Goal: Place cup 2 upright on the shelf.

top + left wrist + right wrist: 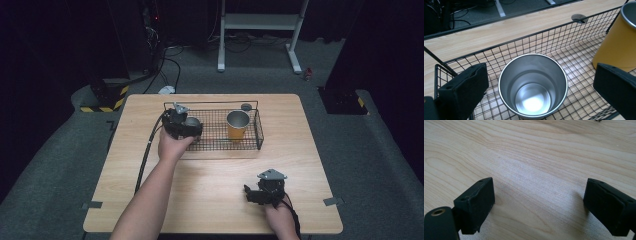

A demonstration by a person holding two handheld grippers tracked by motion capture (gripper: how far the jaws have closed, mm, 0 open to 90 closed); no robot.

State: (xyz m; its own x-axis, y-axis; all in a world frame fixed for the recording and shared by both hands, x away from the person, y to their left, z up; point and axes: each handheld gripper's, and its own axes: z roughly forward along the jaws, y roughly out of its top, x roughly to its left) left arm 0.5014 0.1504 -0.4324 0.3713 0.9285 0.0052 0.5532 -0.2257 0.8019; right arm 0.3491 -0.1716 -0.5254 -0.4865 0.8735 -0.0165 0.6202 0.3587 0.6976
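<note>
A black wire basket (252, 145) stands at the back middle of the wooden table (215, 200). Inside it, a yellow cup (237, 126) with a steel rim stands upright at the right. At the basket's left end an empty steel cup (192, 121) stands upright. My left gripper (189, 128) reaches into the basket there, held by a hand. In the left gripper view the steel cup (533, 86) sits between the wide-apart jaws of the left gripper (541, 83), touching neither, with the yellow cup (619, 42) at the right. My right gripper (250, 194) rests open near the table's front right; the right gripper (537, 197) has bare wood between its jaws.
A round grey cable grommet (246, 106) sits in the table just behind the basket. A cable (146, 155) trails from the left gripper off the table's left side. Beyond the table are a white desk frame (260, 22), floor cables and a yellow-black striped block (107, 97).
</note>
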